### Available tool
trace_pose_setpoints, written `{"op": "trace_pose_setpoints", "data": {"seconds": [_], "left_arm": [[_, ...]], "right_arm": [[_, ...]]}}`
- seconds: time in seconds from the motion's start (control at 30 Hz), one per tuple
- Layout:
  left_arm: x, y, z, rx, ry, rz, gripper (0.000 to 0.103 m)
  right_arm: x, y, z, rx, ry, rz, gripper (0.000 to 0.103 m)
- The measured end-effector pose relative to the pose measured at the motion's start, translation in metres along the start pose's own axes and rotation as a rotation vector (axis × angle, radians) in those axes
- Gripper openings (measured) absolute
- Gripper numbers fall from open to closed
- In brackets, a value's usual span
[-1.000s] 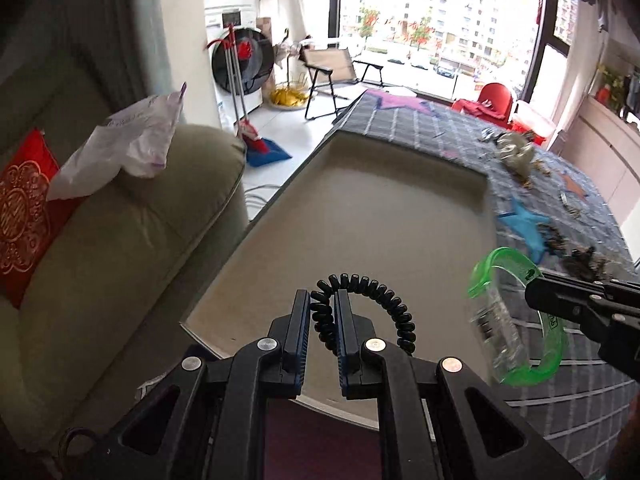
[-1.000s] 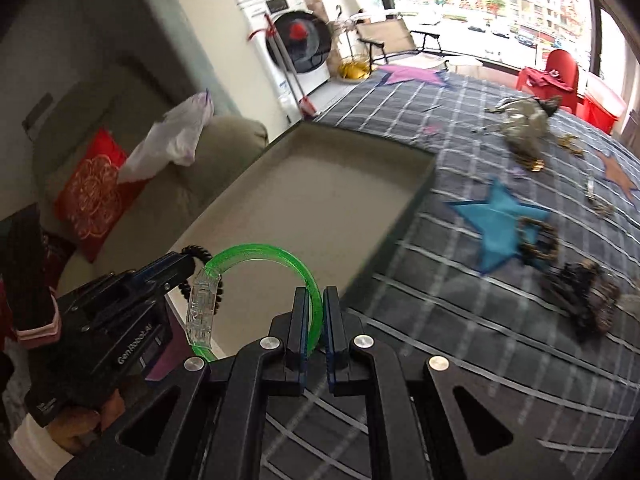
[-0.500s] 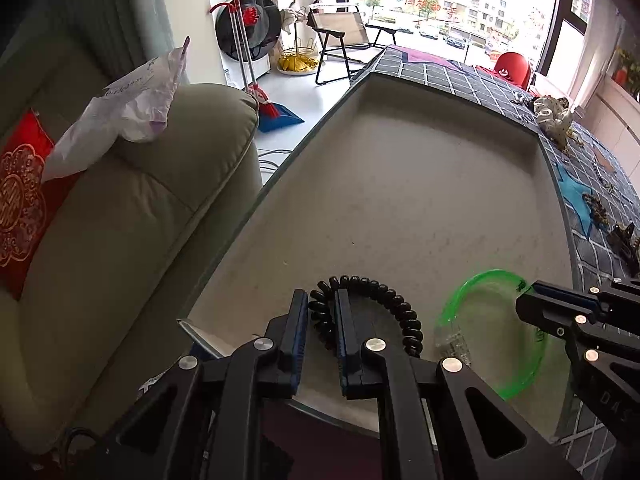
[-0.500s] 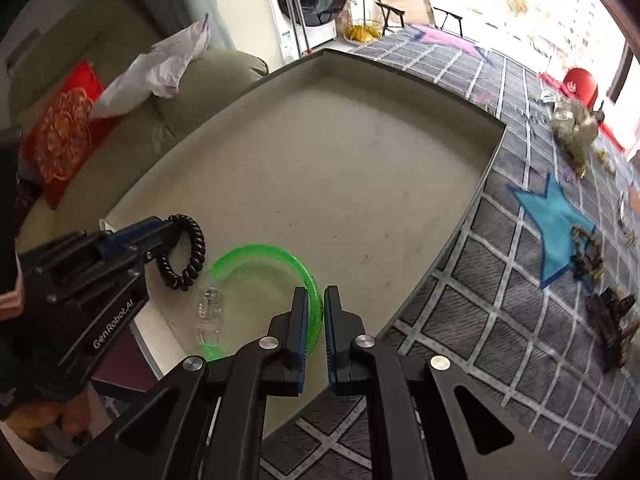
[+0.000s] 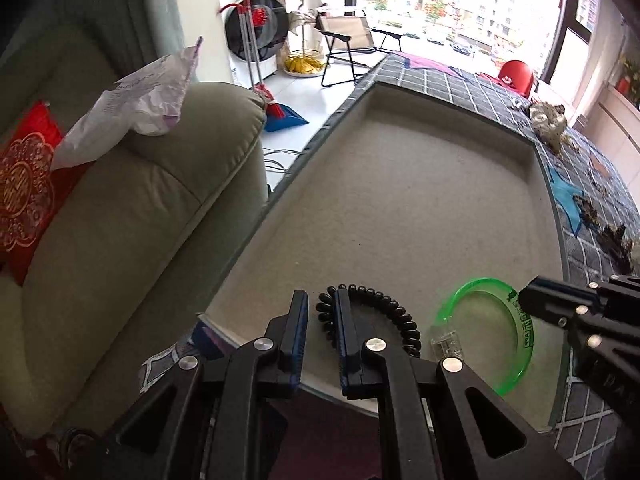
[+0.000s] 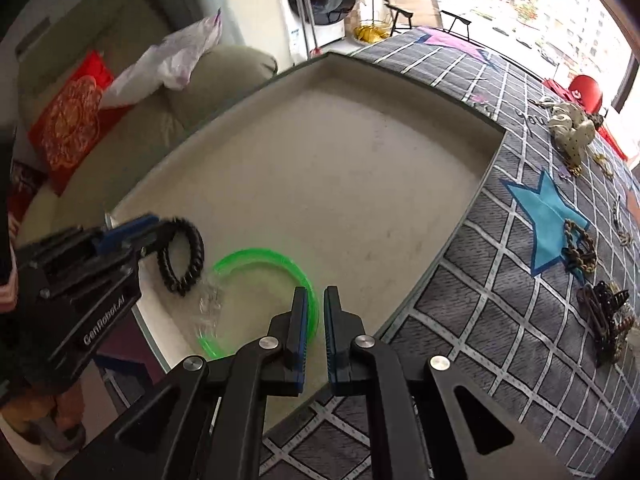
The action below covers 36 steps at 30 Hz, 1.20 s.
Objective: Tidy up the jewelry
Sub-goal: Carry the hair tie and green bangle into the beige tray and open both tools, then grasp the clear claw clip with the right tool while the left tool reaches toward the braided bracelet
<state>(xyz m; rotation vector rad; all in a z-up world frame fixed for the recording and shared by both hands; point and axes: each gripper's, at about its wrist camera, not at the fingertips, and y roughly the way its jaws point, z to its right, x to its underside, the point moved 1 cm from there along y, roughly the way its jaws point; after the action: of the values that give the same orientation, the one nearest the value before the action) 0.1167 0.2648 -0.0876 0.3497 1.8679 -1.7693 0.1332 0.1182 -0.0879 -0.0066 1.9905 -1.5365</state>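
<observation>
My left fingers (image 5: 323,312) pinch the black coiled hair tie (image 5: 384,312); my right fingers (image 6: 316,312) pinch the translucent green plastic bangle (image 6: 264,258), both over the beige felt-lined tray's (image 6: 360,184) near corner.

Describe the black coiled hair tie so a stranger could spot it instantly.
Find the big beige tray on the grey checked cloth. At its near corner beside the sofa, the left tool grips the black coiled hair tie. Unlike the smooth green bangle beside it, it is a black spiral, like phone cord.
</observation>
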Motion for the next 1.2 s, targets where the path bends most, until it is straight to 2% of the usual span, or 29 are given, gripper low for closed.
{"op": "trace_pose_setpoints", "data": {"seconds": [0.07, 0.1, 0.13, 0.17, 0.2, 0.23, 0.27, 0.37, 0.5, 0.8, 1.2], "left_arm": [[0.000, -0.004, -0.003, -0.003, -0.019, 0.006, 0.014], [-0.001, -0.006, -0.004, -0.005, -0.023, 0.012, 0.016], [-0.001, -0.010, -0.003, -0.019, -0.023, 0.025, 0.037], [-0.001, -0.012, -0.003, -0.031, -0.025, 0.034, 0.076], [-0.001, -0.016, -0.003, -0.043, -0.031, 0.050, 0.093], [0.000, -0.023, -0.003, -0.055, -0.037, 0.085, 0.103], [0.000, -0.032, -0.001, -0.062, -0.033, 0.124, 0.103], [0.001, -0.045, 0.005, -0.041, -0.030, 0.139, 0.103], [0.006, -0.063, 0.016, -0.014, -0.034, 0.161, 0.103], [0.023, -0.089, 0.060, 0.001, 0.014, 0.149, 0.103], [0.039, -0.112, 0.149, 0.098, 0.155, 0.145, 0.103]], "right_arm": [[-0.003, -0.008, 0.001, -0.008, 0.014, 0.026, 0.010], [-0.005, -0.012, 0.003, -0.011, 0.022, 0.041, 0.013], [-0.006, -0.016, 0.004, -0.013, 0.028, 0.053, 0.017], [-0.006, -0.021, 0.005, -0.015, 0.035, 0.065, 0.027], [-0.006, -0.025, 0.006, -0.015, 0.041, 0.075, 0.037], [-0.005, -0.030, 0.007, -0.016, 0.046, 0.087, 0.041], [-0.004, -0.034, 0.009, -0.016, 0.049, 0.097, 0.043], [0.000, -0.046, 0.014, -0.019, 0.062, 0.113, 0.045], [0.011, -0.060, 0.024, -0.017, 0.085, 0.133, 0.059], [0.047, -0.095, 0.065, -0.011, 0.166, 0.165, 0.079], [0.108, -0.128, 0.146, 0.043, 0.321, 0.191, 0.084]]}}
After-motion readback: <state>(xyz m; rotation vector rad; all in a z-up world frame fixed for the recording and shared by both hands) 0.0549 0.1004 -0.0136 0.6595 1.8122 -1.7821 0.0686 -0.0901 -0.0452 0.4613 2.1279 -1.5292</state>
